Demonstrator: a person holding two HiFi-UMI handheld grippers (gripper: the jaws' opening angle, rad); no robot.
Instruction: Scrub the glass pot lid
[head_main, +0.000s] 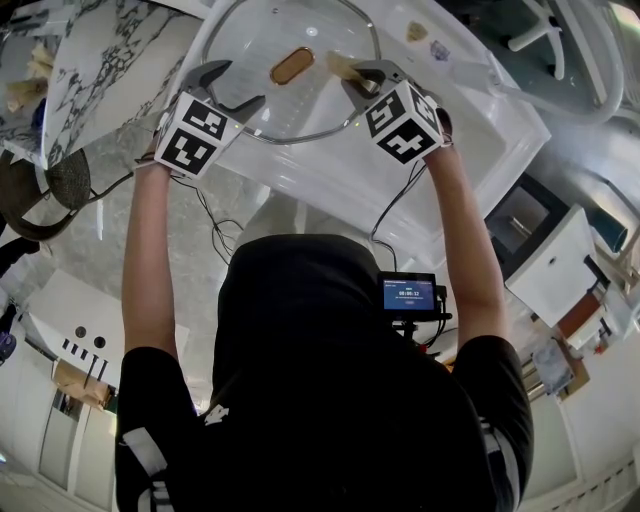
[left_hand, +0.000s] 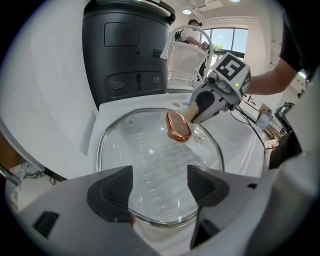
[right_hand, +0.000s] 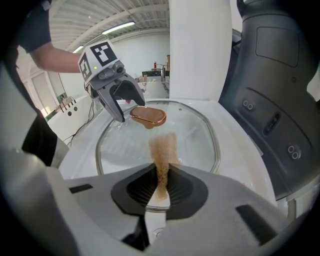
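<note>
The glass pot lid (head_main: 262, 88) with a steel rim and a copper handle (head_main: 291, 65) lies flat on a white surface (head_main: 400, 190). My left gripper (head_main: 225, 95) stands open over the lid's near left rim, nothing between its fingers. In the left gripper view the lid (left_hand: 150, 160) lies under the left gripper (left_hand: 160, 187), with the handle (left_hand: 178, 126) beyond. My right gripper (head_main: 355, 75) is shut on a thin tan scrub pad (right_hand: 164, 155), whose tip rests on the lid (right_hand: 190, 135) near the handle (right_hand: 148, 117). The right gripper view shows the left gripper (right_hand: 117, 95) opposite.
A big black appliance (left_hand: 127, 50) stands just behind the lid, also at the right of the right gripper view (right_hand: 275, 100). A marble counter (head_main: 100, 60) lies to the left. A white rack (left_hand: 187, 60) stands behind. A small screen (head_main: 408, 295) hangs at the person's chest.
</note>
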